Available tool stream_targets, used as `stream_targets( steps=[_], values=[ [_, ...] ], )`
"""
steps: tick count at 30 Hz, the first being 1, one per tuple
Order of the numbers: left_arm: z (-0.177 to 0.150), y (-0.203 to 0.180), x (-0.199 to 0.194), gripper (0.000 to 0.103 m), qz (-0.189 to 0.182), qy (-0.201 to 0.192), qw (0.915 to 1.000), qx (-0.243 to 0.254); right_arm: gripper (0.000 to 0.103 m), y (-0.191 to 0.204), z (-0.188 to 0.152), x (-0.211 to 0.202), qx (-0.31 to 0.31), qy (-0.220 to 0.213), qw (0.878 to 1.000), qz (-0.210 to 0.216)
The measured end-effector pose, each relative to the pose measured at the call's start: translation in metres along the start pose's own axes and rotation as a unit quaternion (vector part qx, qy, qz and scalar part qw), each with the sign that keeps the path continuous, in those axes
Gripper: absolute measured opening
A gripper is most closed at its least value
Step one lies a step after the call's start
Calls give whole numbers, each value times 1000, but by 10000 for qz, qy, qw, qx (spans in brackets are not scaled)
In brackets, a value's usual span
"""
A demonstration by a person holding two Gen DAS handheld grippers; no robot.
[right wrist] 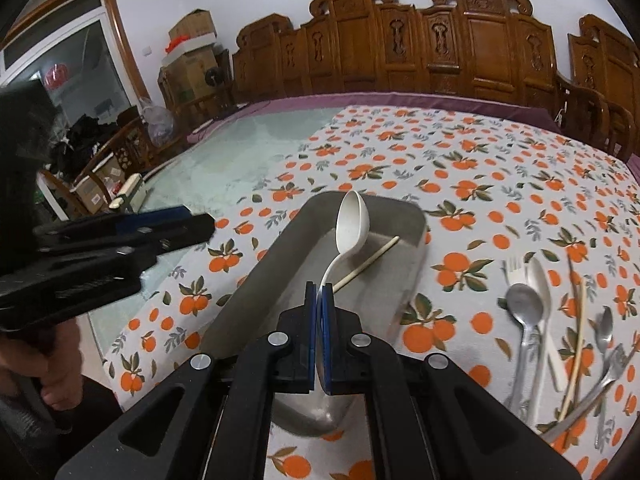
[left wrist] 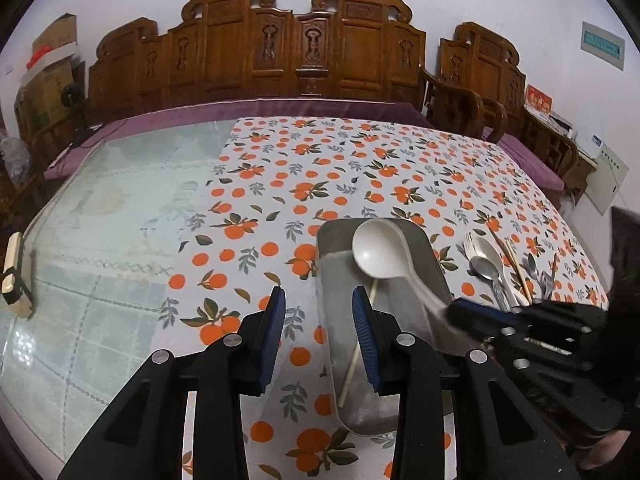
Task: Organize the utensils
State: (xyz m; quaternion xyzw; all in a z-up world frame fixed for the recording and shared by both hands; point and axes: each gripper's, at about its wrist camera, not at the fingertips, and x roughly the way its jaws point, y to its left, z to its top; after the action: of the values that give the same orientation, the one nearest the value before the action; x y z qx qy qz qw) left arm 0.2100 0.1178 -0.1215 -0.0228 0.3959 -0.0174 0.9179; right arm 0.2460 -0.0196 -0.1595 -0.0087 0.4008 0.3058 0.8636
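White ladle (right wrist: 352, 222) held over the metal tray (right wrist: 256, 276): its long axis runs away from the right wrist camera, bowl at the far end toward the tray's far wall, the curved handle sweeping back and down to the right gripper (right wrist: 320, 294), whose blue pads are closed on the handle's end. In the left wrist view the same ladle (left wrist: 380, 248) shows its hollow bowl facing up and toward the camera, with the handle running down and to the right to the right gripper (left wrist: 460, 310). A single pale chopstick (right wrist: 366, 264) lies on the tray floor beneath the ladle, set diagonally, one end near the far right corner and the other passing behind the ladle's handle. The tray is a rectangular pan with rounded corners, its long axis roughly parallel to the ladle, resting on a tablecloth (right wrist: 480, 168) printed with oranges that covers part of the glass-topped desk (right wrist: 248, 148). To the right of the tray, apart from it, lies a loose group of remaining utensils (right wrist: 560, 332): metal spoons, a white fork, a white spoon, a metal fork and chopsticks, their handles mostly toward the camera. The left gripper (left wrist: 320, 332) hangs over the tray's near left edge with its jaws apart and nothing between them. Carved wooden chairs (right wrist: 440, 40) line the far side of the desk.
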Motion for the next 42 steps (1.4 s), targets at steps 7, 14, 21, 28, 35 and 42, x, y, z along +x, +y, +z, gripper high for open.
stream_targets(
  steps=[7,14,21,28,35,42],
  values=[
    [-1,5,0,33,5,-5,10000,-54,4,4,-2,26,61,220,9997,-31],
    [-1,5,3,33,9,37,10000,-59,5,5,-4,29,44,277,9995,141],
    [-2,-5,6,33,-39,65,10000,-7,5,-13,-8,-6,-159,32,9999,61],
    [-3,-41,9,33,-229,31,9994,261,5,-58,-14,-56,-272,-211,9983,-473],
    [-9,-78,13,33,-444,24,9979,468,9,-109,-26,-94,-335,-291,9922,-1167],
    [-17,-107,14,33,-570,-21,9966,593,21,-161,-41,-116,151,-439,9859,-1606]
  ],
)
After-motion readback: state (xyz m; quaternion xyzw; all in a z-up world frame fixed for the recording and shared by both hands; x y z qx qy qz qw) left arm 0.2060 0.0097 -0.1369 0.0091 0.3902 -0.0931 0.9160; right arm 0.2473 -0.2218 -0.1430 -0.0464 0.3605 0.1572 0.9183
